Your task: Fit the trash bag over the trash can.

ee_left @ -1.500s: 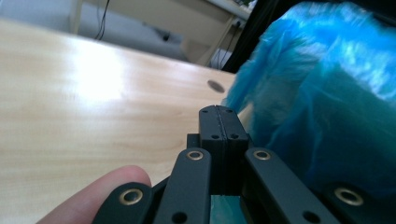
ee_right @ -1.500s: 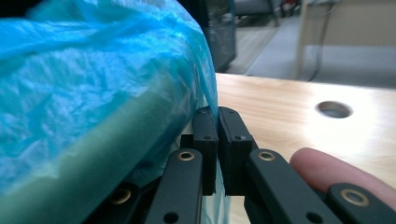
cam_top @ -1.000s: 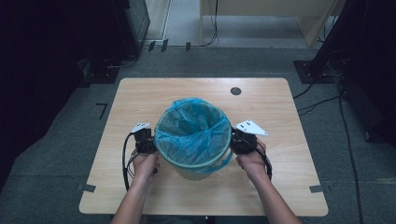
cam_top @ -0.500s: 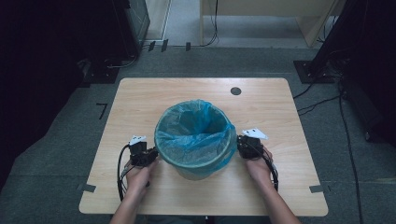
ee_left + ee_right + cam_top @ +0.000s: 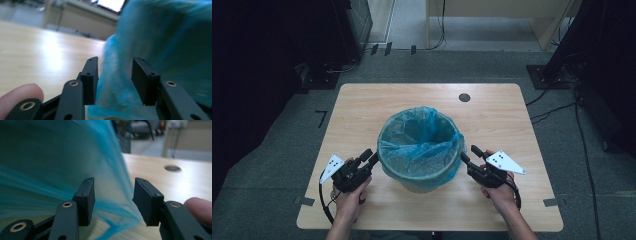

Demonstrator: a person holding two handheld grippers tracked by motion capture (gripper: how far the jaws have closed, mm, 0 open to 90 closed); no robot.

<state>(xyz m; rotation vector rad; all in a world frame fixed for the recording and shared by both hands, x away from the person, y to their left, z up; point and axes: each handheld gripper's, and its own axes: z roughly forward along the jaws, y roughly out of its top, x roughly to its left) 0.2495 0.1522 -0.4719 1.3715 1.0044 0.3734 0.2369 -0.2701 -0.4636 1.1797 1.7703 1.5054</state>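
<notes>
1. Bin [image 5: 419, 170] w/ blue liner [image 5: 421, 135] sits centre-frame in the high view, on the wood table [image 5: 362, 107], same spot as before.
2. Left gripper [image 5: 368, 157], lower left of bin: jaws apart, nothing held; liner's loose hem lies btwn them in the left gripper view. It has dropped lower and pulled off the bin vs 1 s ago.
3. Right gripper [image 5: 471, 154], lower right of bin: jaws apart, empty; liner edge btwn them. Also backed off and lower.
4. Cable hole [image 5: 464, 97] upper right of table.

Blue-lined bin [image 5: 420, 150] on table [image 5: 362, 107], left tool [image 5: 368, 158], right tool [image 5: 470, 154] flanking
</notes>
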